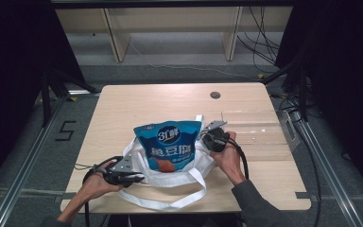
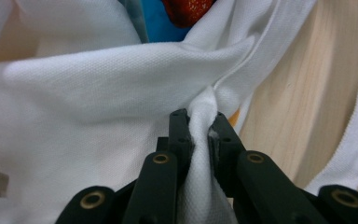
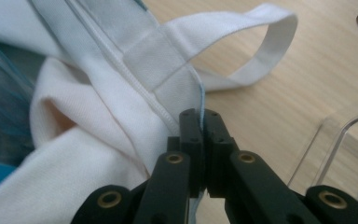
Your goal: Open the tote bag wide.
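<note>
A white cloth tote bag lies on the wooden table, with a blue snack pouch standing in its mouth. My left gripper sits at the bag's left rim and is shut on a bunched fold of the white cloth. My right gripper is at the bag's right rim, shut on the hemmed edge just below a sewn handle strap. The pouch's blue and red print shows past the cloth in the left gripper view.
One long white handle loops toward the table's front edge. A clear plastic sheet or stand lies on the right of the table; its edge is close to my right gripper. A round cable hole is at the back.
</note>
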{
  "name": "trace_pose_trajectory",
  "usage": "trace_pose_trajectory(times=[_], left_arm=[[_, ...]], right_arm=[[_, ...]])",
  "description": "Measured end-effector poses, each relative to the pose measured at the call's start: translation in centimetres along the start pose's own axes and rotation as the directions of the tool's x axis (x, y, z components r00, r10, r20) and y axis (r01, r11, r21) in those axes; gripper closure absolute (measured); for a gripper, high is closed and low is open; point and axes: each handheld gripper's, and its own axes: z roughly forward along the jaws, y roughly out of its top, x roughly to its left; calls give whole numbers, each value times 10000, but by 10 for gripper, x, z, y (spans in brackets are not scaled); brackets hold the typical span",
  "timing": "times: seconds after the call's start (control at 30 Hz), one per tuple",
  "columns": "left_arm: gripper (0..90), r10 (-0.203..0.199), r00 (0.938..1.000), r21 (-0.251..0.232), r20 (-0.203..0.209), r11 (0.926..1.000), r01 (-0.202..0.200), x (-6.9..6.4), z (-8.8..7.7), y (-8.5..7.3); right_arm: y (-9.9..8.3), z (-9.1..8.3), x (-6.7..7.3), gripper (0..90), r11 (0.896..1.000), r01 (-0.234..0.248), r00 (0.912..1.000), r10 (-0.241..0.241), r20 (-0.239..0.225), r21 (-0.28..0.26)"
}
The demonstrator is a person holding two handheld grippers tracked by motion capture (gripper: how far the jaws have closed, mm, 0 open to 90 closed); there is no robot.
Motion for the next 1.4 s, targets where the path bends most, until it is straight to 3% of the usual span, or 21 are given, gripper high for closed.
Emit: trace_pose_trajectory(times=[0.07, 0.3, 0.43, 0.57, 0.6, 0.67, 0.7, 0.77, 0.83, 0.87, 0.93, 0.97, 1.03, 1.07, 1.1, 1.13, 1.17, 1.27, 1.3, 1.33, 1.4], left_arm=[[819, 200, 9998, 156, -41, 9997, -199, 0, -2, 0], [823, -212, 9998, -15, 25, 9998, 212, -1, 0, -3], [806, -217, 9998, 43, -23, 9998, 217, 0, -2, -1], [722, -393, 9992, -354, 108, 9986, 397, -2, -8, 2], [710, -286, 9995, -388, 108, 9988, 290, -2, -11, 3], [669, -258, 9997, -538, -48, 9982, 255, -3, -14, 6], [645, -487, 9988, -742, -31, 9961, 483, -5, -15, 6], [588, -622, 9978, -936, -244, 9938, 597, -5, -19, 7], [517, -899, 9956, -1282, -271, 9880, 858, -6, -23, 8], [482, -919, 9953, -1341, -297, 9871, 872, -6, -26, 8], [407, -1220, 9919, -1905, -364, 9752, 1130, -9, -33, 8], [388, -1303, 9908, -1989, -365, 9726, 1206, -9, -36, 7], [360, -1891, 9801, -2425, -596, 9552, 1695, -12, -43, 6], [347, -1954, 9783, -2433, -684, 9543, 1736, -12, -46, 5], [340, -2134, 9730, -2674, -879, 9460, 1833, -13, -50, 3], [330, -2252, 9686, -2717, -1054, 9435, 1898, -14, -53, 2], [323, -2603, 9593, -2899, -1098, 9315, 2195, -15, -56, -1], [307, -3054, 9407, -2824, -1480, 9246, 2557, -18, -65, -9], [298, -3068, 9396, -2749, -1519, 9262, 2580, -17, -67, -13], [294, -3397, 9256, -2696, -1668, 9187, 2886, -20, -68, -16], [271, -3441, 9198, -2633, -1885, 9200, 2902, -21, -70, -23]], right_arm=[[-4, 3, 0, 886, 9999, -106, 9999, 107, 59, -55], [-11, 25, 11, 886, 9975, 89, 9999, -98, 129, 695], [-12, 21, 8, 867, 9987, -160, 9999, 157, 71, 474], [-9, 4, -1, 727, 9975, -592, 9982, 591, -45, -375], [-8, -1, -2, 705, 9956, -828, 9965, 823, -141, -429], [-8, -10, -5, 669, 9906, -835, 9961, 799, -368, -1082], [-6, -17, -5, 636, 9859, -1216, 9918, 1160, -543, -1151], [-3, -27, -9, 571, 9818, -924, 9948, 839, -575, -1661], [0, -40, -11, 513, 9880, -1028, 9914, 923, -931, -1156], [2, -45, -12, 501, 9918, -800, 9924, 699, -1010, -996], [5, -57, -12, 459, 9931, -509, 9926, 386, -1149, -1061], [6, -61, -12, 444, 9934, -403, 9922, 271, -1217, -1075], [9, -68, -13, 419, 9917, -82, 9922, -78, -1241, -1280], [10, -71, -13, 405, 9931, -33, 9905, -129, -1371, -1170], [11, -74, -12, 397, 9932, 126, 9900, -287, -1381, -1156], [12, -77, -13, 389, 9906, 284, 9900, -465, -1334, -1339], [13, -79, -12, 380, 9899, 241, 9899, -432, -1353, -1394], [16, -88, -10, 342, 9900, 454, 9863, -656, -1516, -1333], [17, -91, -10, 335, 9886, 638, 9853, -841, -1490, -1361], [17, -91, -7, 331, 9856, 587, 9854, -827, -1491, -1589], [19, -96, -7, 319, 9860, 858, 9812, -1085, -1594, -1428]])
